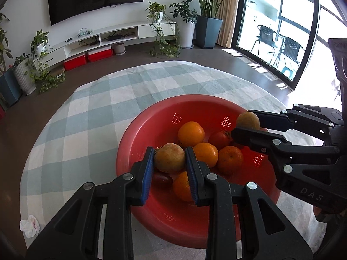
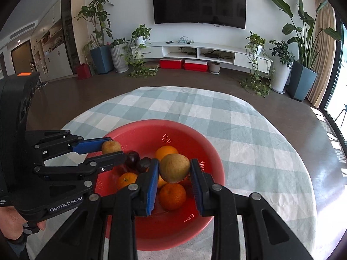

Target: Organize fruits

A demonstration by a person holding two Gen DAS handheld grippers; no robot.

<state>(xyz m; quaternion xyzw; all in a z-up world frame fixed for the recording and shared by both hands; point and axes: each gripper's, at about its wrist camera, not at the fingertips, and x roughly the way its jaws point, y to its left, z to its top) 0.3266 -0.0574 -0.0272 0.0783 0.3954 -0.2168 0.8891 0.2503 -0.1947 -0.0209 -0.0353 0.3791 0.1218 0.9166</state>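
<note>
Above the red plastic colander bowl (image 1: pixel 138 151) on the checked-cloth desk (image 1: pixel 97 99), left gripper (image 1: pixel 169 162) and right gripper (image 2: pixel 174 169) each clamp jaws on a brownish-green round fruit; oranges (image 1: pixel 190 133) lie inside.

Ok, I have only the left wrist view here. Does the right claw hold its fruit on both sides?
Observer: Yes. In the right wrist view, both blue pads of the right claw press on the yellow-brown fruit, above the oranges in the red bowl.
Operator: Something dark shows under the other fruit in my left claw. What is it?
Observer: Two dark round fruits lie in the bowl, just beside that claw's tip.
Operator: And who holds that claw?
Observer: A bare hand grips its handle.
</note>
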